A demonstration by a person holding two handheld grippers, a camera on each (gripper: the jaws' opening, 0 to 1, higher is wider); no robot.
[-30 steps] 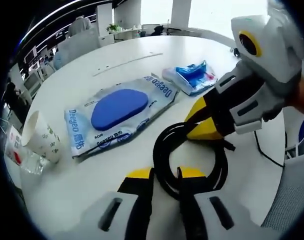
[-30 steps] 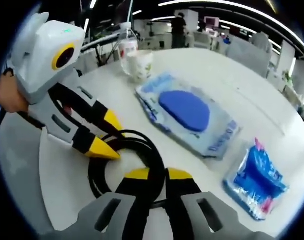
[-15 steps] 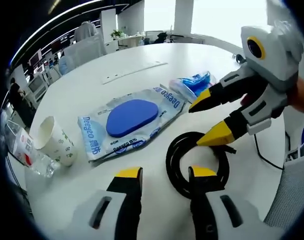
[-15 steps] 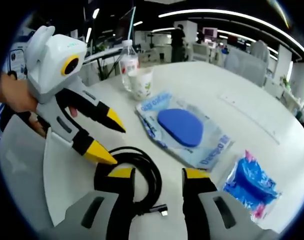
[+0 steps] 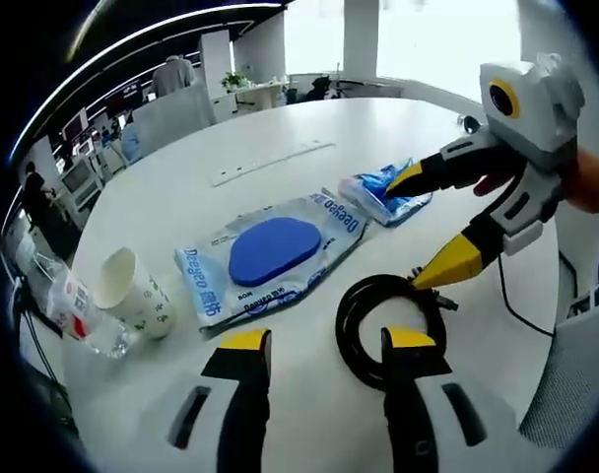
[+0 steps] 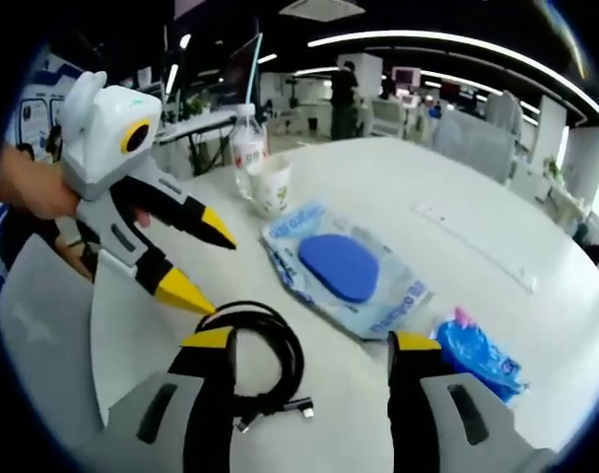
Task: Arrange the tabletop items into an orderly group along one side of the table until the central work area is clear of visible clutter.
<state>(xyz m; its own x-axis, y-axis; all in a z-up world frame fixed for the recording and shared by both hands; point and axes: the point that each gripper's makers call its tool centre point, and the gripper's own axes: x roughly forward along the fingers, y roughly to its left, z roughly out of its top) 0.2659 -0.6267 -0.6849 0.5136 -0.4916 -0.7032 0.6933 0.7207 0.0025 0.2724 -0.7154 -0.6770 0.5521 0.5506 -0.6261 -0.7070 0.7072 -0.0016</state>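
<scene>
Both the left gripper [image 5: 317, 340] and right gripper [image 6: 310, 340], clamped on the coiled black cable [image 5: 386, 315] a second ago, now stand spread and lifted clear, leaving it on the white table [image 5: 211, 148] beside the wipes pack [image 5: 272, 253], apparently placed

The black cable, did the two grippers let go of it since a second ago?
Yes. Both the left gripper and the right gripper were shut on the coiled black cable, then opened and drew back. The cable lies loose on the table. The wet wipes pack, paper cup and blue packet stayed put.
</scene>
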